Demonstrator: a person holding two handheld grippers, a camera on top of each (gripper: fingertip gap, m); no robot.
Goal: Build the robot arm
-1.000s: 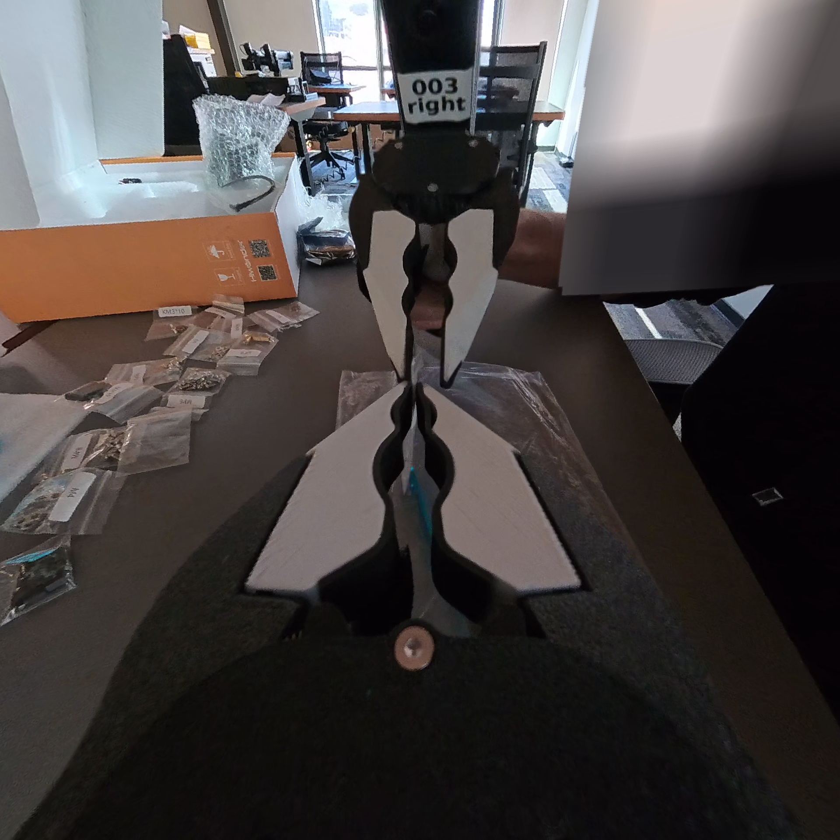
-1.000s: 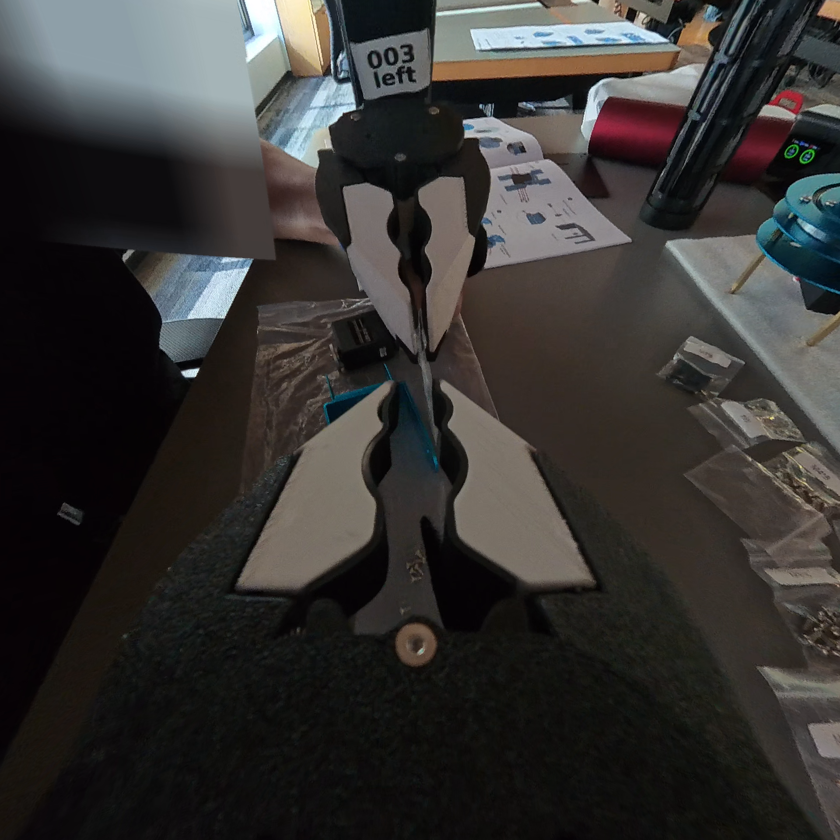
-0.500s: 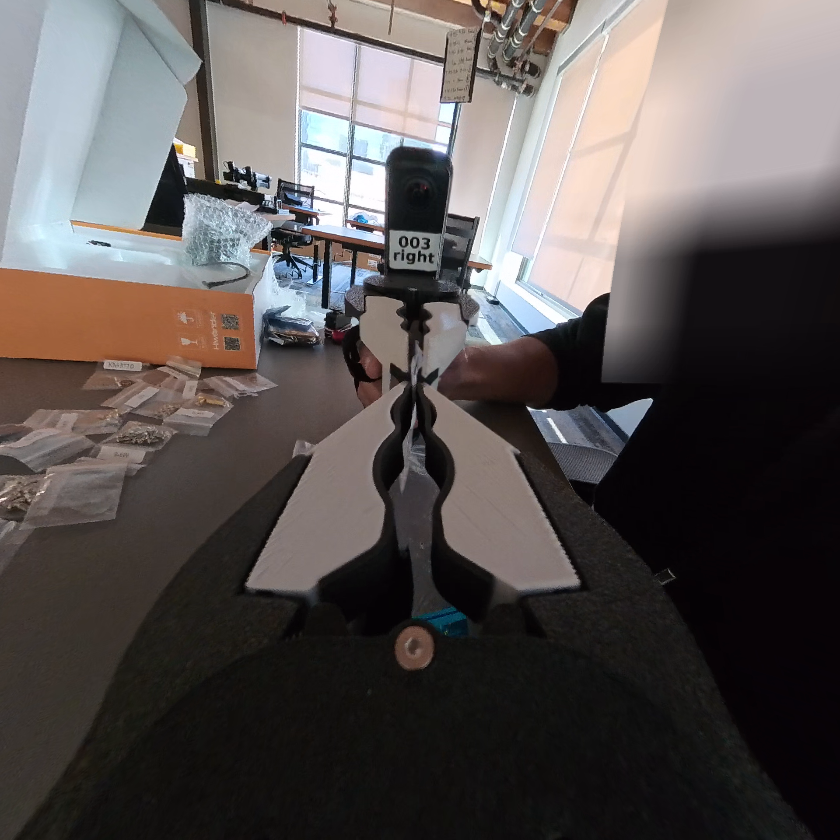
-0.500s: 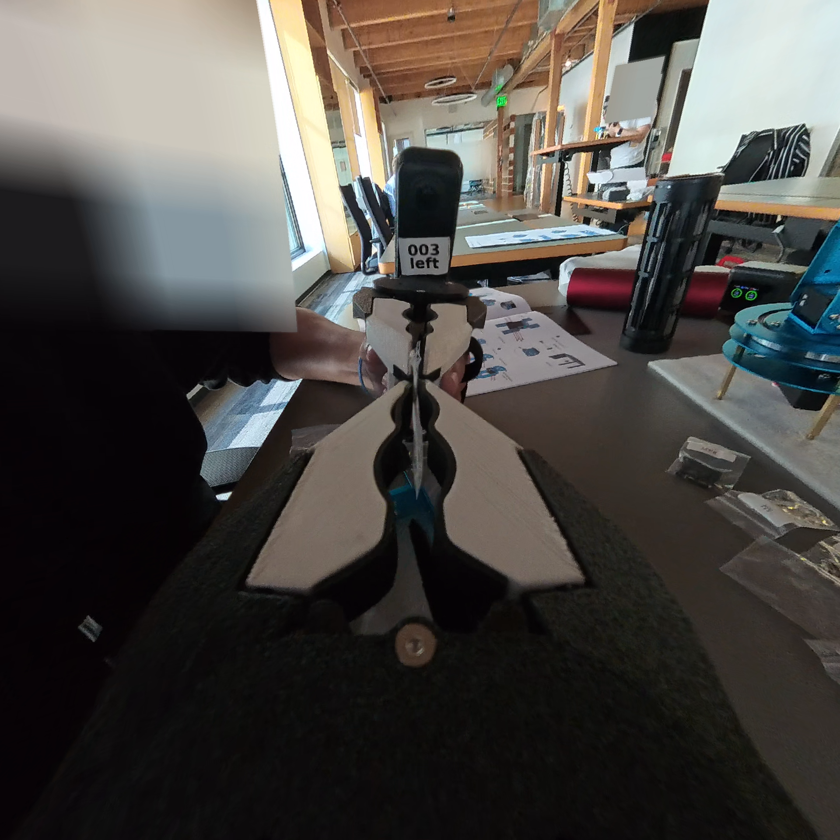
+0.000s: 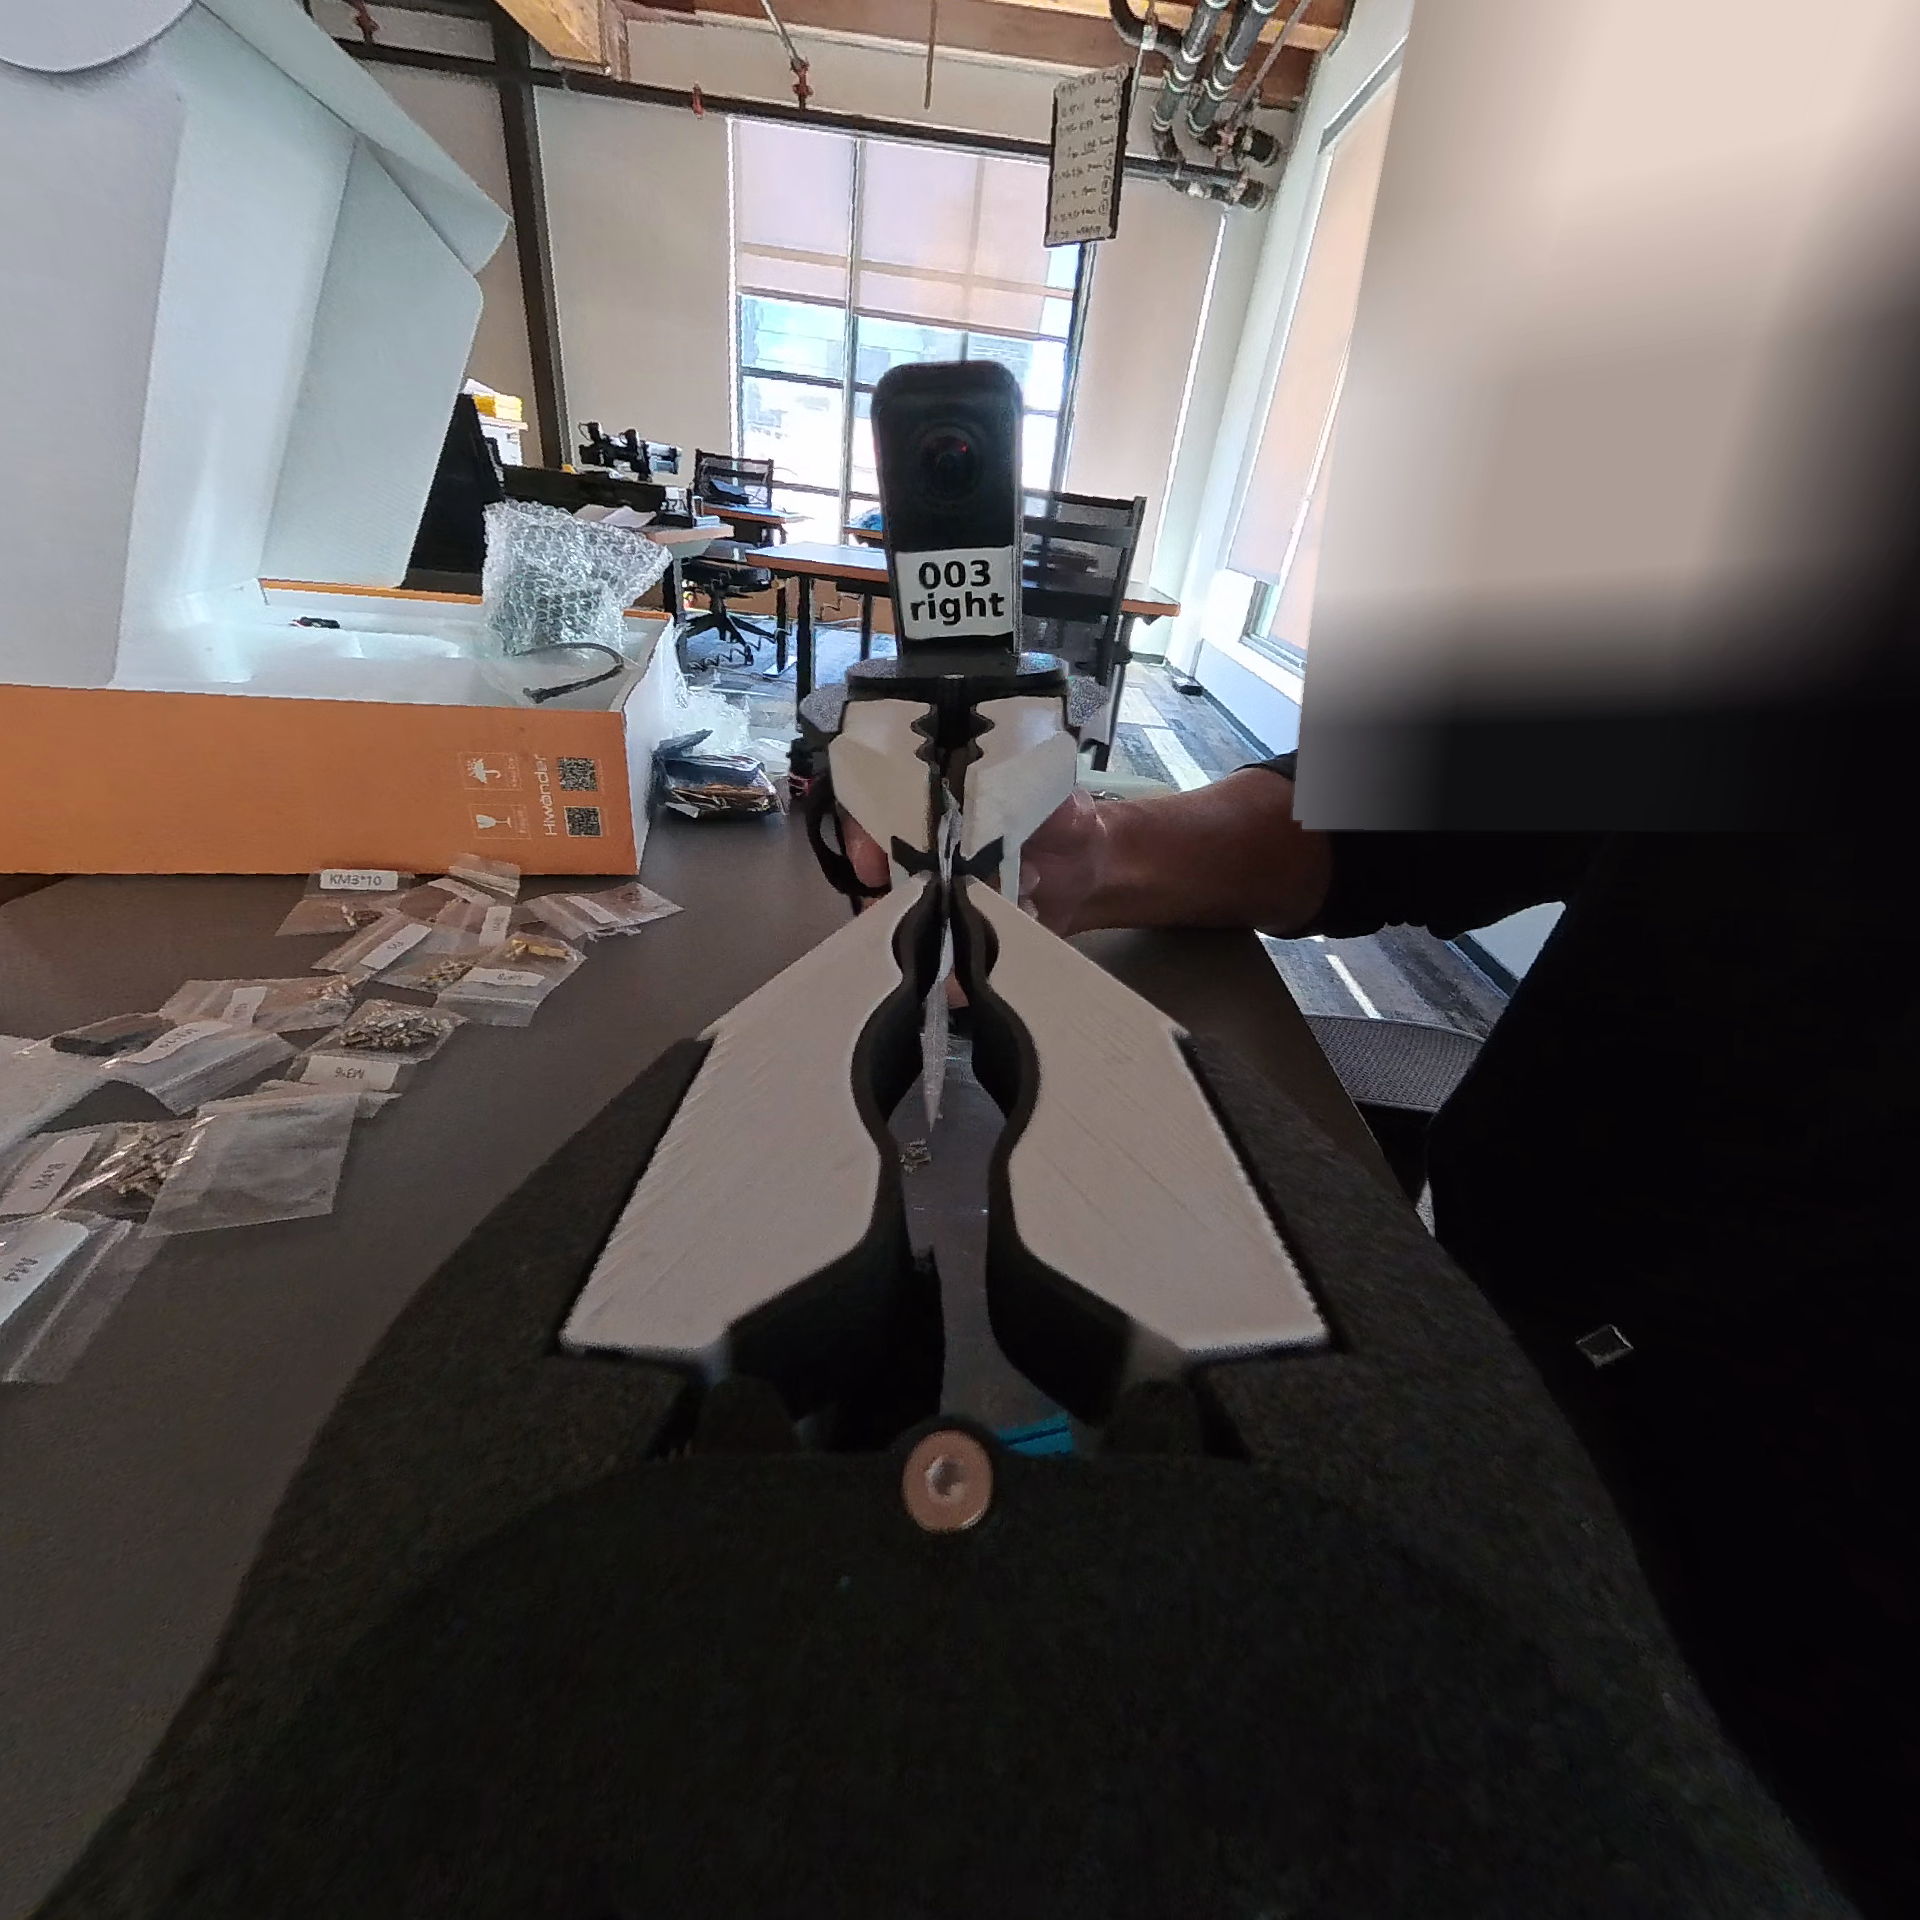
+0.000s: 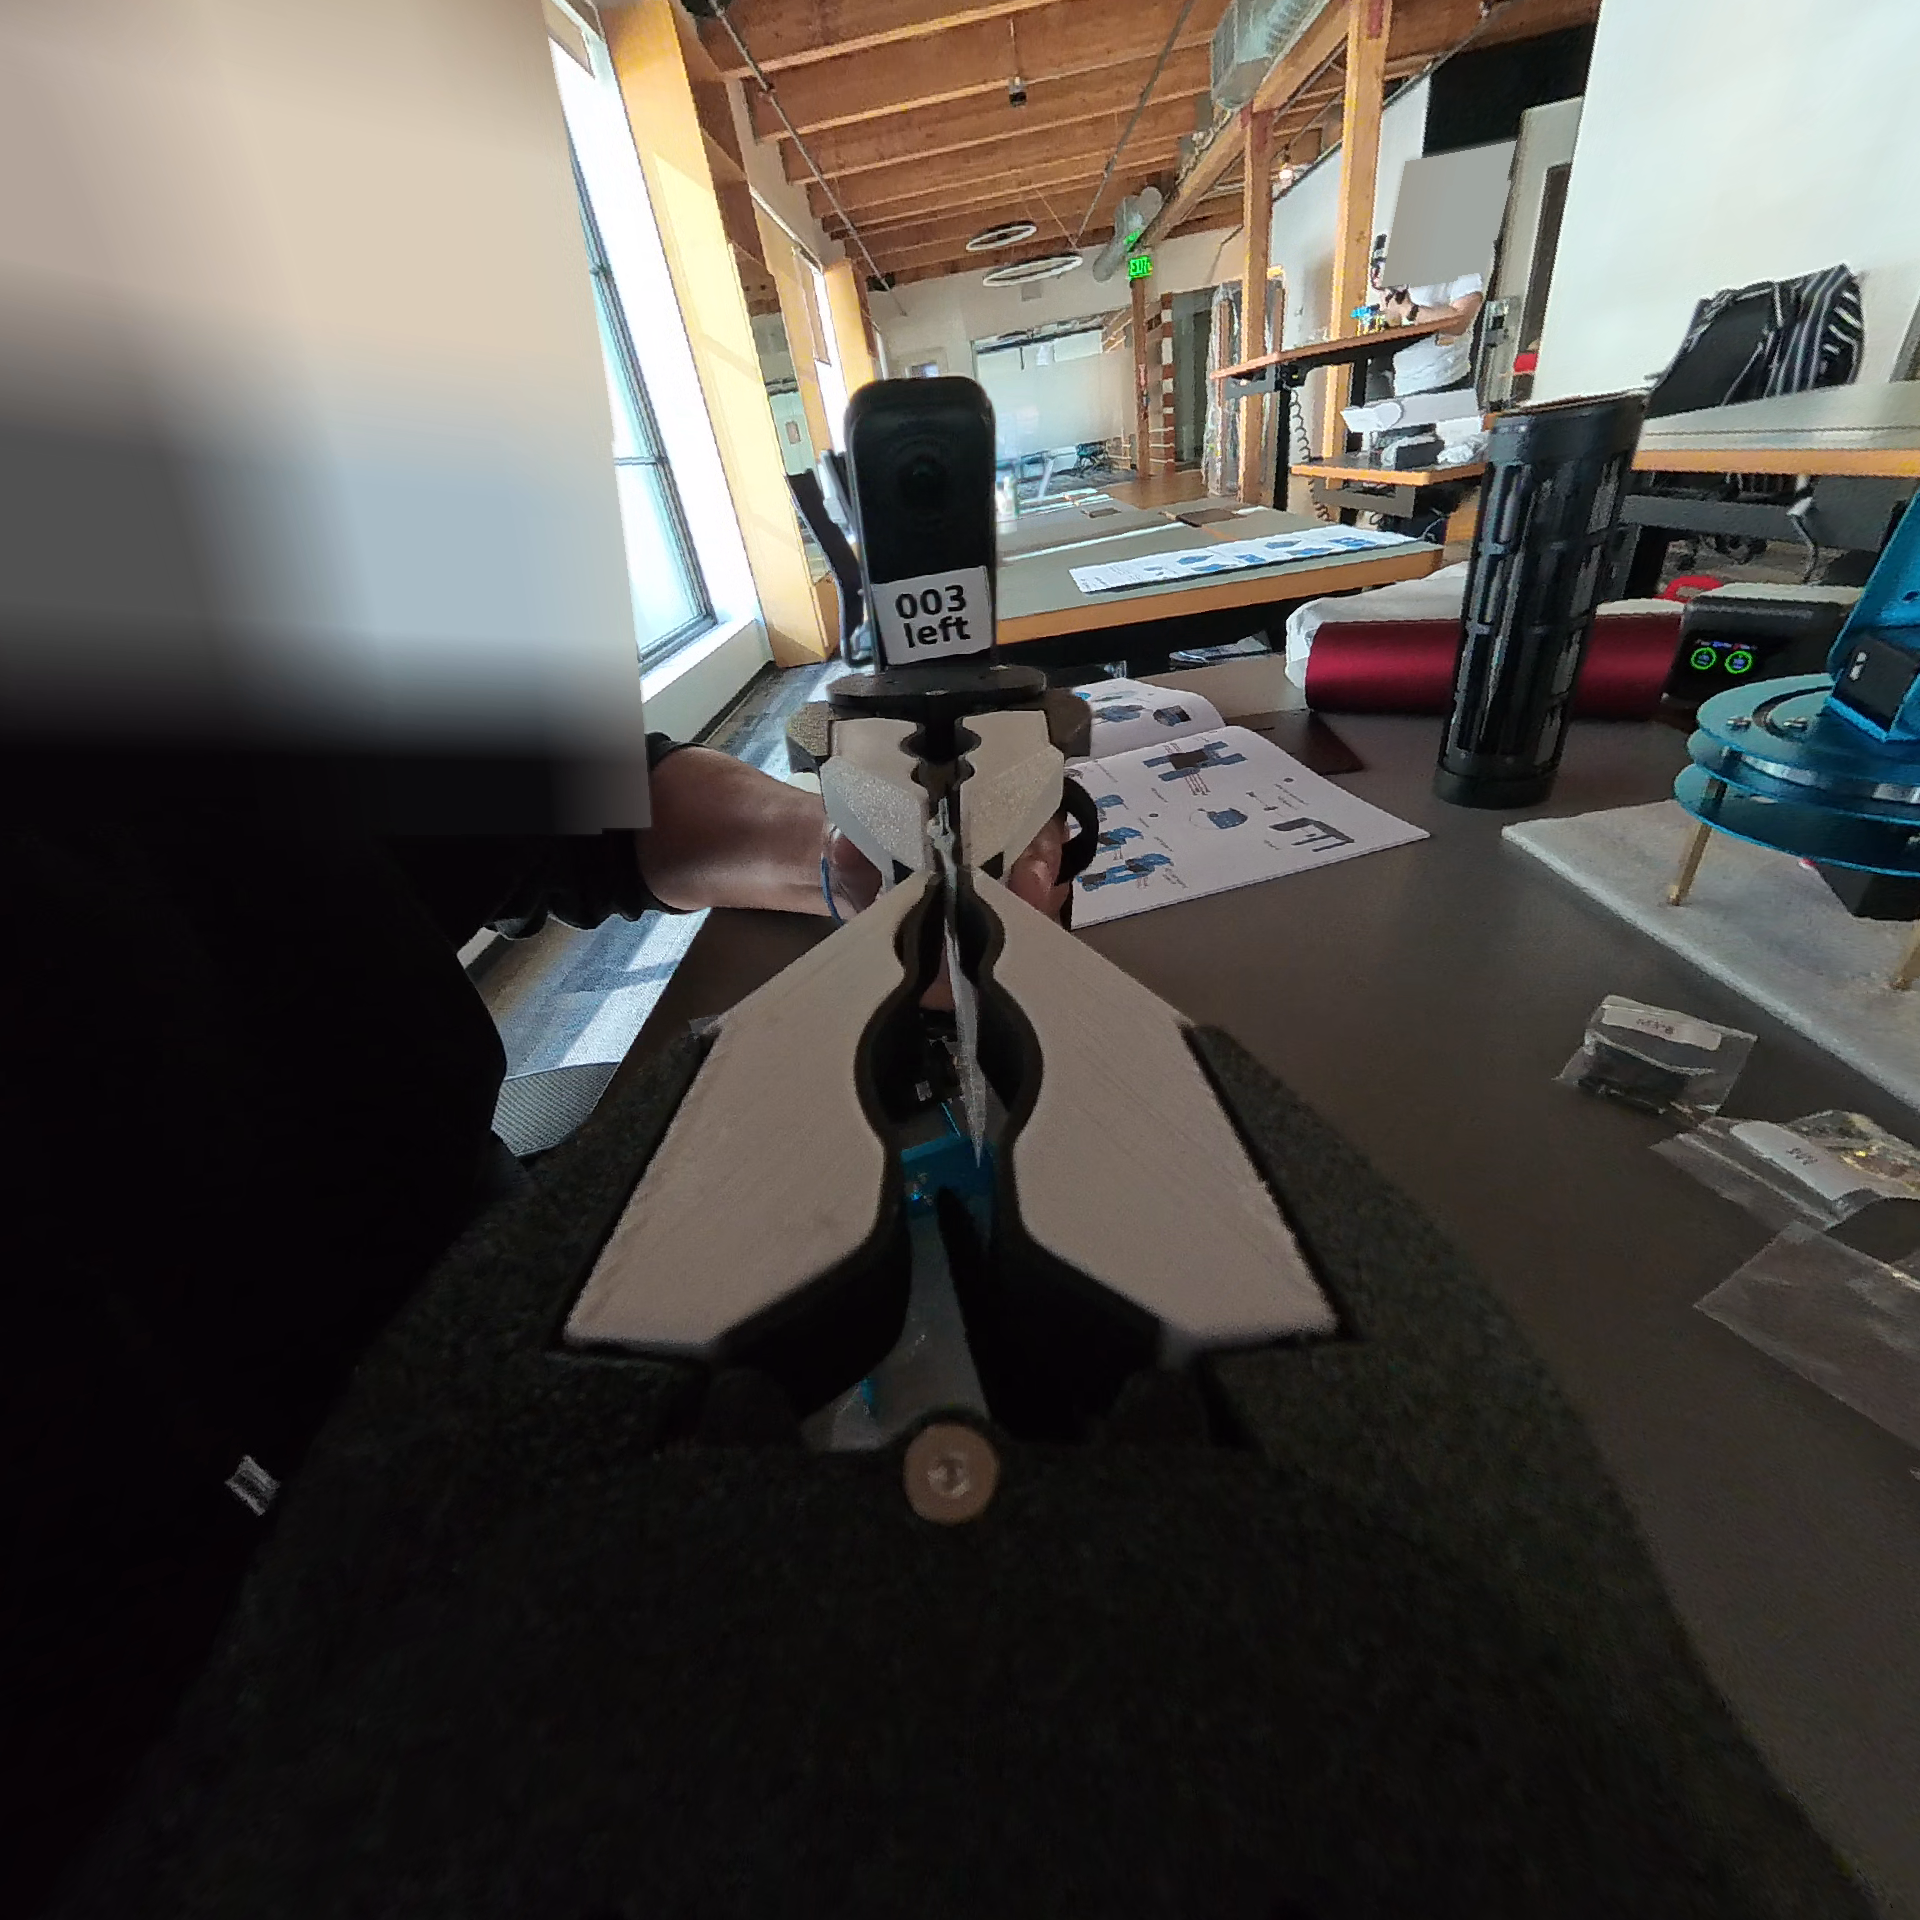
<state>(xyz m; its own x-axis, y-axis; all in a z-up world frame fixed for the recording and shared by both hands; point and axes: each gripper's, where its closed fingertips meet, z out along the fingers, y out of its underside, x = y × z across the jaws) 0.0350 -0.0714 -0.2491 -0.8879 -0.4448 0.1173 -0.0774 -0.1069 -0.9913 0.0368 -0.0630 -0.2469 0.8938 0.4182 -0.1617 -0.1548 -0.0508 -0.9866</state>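
Observation:
A clear plastic bag (image 5: 938, 1039) hangs edge-on between my two grippers, held above the dark table (image 5: 675, 935). My left gripper (image 5: 943, 883) is shut on its top edge. My right gripper (image 6: 943, 883) is shut on the same edge from the other side, tip to tip with the left. The bag (image 6: 966, 1039) holds a blue part (image 6: 940, 1174) and a small black part below the jaws. A bit of the blue part (image 5: 1034, 1439) shows low in the left wrist view. The person's hands hold both grippers.
An open orange and white box (image 5: 312, 769) with bubble wrap (image 5: 561, 571) stands at the left. Several small bags of screws (image 5: 364, 997) lie before it. An open booklet (image 6: 1226, 821), a black cylinder (image 6: 1527, 613), a blue round device (image 6: 1818, 758) and more bags (image 6: 1662, 1060) lie on the other side. Left and right tips are no more than a few centimetres apart. The blue round device (image 6: 1818, 758) sits 30 cm or so from the ends of my right fingers.
Both grippers rose from the table and levelled out, lifting the plastic bag off the surface. They stay shut on it, tip to tip.

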